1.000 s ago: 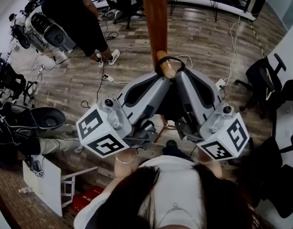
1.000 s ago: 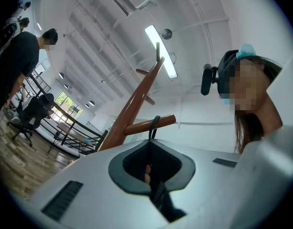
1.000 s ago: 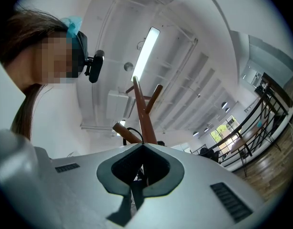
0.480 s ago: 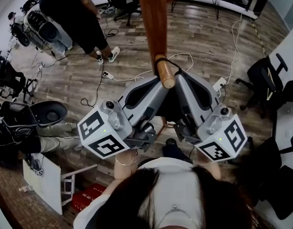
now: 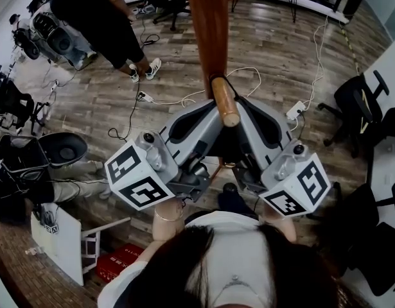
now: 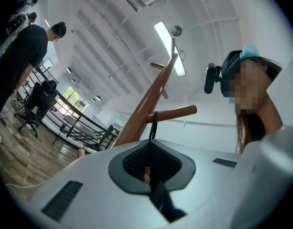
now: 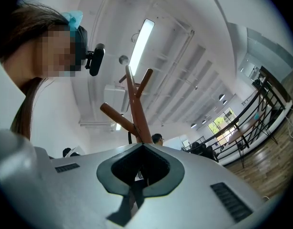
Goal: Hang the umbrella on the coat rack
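Looking down at the umbrella (image 5: 228, 145), I see only a dark mass tucked between the two gripper bodies, just below the peg; most of it is hidden. Its black strap (image 6: 154, 123) is looped over the wooden peg (image 5: 225, 102) and runs down from there into the fingers.

The left gripper (image 6: 149, 147) has its fingers pressed together on that strap; a mesh-textured band of it shows in the gap between the pads. The right gripper (image 7: 142, 149) is likewise closed, with a flat dark band, apparently the same strap, pinched between its fingers.

Both grippers are raised and tilted inward, so their tips converge right under the peg, nearly touching each other. Their marker cubes point back toward my chest, the left cube (image 5: 137, 176) low on the left and the right cube (image 5: 297, 186) low on the right. My wrists come up from below, close together.

The peg sticks out of the coat rack (image 5: 207, 31), whose wooden pole rises toward the head camera.

Beyond the rack, a person (image 5: 101, 18) in dark clothes stands on the wooden floor (image 5: 120, 101). White cables (image 5: 184, 100) trail across the boards, and a black office chair (image 5: 354, 101) sits at the right.
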A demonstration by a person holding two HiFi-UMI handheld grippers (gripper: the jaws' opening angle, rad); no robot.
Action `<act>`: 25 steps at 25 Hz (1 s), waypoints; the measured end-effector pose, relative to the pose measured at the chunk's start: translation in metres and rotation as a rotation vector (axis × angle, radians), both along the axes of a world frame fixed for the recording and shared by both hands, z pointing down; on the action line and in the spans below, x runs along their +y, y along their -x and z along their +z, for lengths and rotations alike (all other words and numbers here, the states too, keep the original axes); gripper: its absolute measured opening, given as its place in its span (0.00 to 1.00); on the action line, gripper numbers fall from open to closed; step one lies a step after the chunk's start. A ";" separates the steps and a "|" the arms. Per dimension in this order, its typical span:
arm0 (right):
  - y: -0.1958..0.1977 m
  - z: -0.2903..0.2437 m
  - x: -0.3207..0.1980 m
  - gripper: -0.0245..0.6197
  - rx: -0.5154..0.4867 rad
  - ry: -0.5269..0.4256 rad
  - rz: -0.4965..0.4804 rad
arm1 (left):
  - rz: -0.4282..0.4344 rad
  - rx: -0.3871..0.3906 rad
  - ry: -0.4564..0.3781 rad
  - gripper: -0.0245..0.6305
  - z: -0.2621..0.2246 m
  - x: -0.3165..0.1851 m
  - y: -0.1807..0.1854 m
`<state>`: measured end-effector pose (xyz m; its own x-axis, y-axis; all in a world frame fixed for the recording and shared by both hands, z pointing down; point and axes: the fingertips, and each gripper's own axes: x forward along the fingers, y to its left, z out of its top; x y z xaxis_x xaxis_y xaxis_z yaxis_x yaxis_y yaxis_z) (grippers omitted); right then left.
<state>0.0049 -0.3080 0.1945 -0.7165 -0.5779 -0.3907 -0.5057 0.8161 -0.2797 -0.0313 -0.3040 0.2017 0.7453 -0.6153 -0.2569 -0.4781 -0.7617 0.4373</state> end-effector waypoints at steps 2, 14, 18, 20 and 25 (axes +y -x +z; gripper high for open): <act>0.002 0.001 -0.001 0.09 0.003 0.004 -0.002 | 0.001 -0.001 0.003 0.05 0.001 -0.001 0.001; 0.002 0.005 0.001 0.09 -0.014 0.021 -0.047 | -0.006 -0.025 -0.019 0.06 0.003 0.003 0.000; 0.004 0.007 0.008 0.10 -0.017 0.024 -0.044 | -0.007 -0.028 -0.023 0.06 0.005 0.010 0.003; 0.006 0.007 0.011 0.10 -0.016 0.025 -0.041 | -0.004 -0.033 -0.028 0.06 0.004 0.013 0.005; 0.007 0.004 0.015 0.10 -0.011 0.021 -0.031 | -0.001 -0.047 -0.037 0.06 0.001 0.016 0.006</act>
<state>-0.0020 -0.2931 0.1988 -0.7302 -0.5635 -0.3864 -0.4769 0.8253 -0.3024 -0.0370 -0.2879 0.2029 0.7565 -0.6069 -0.2436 -0.4984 -0.7763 0.3860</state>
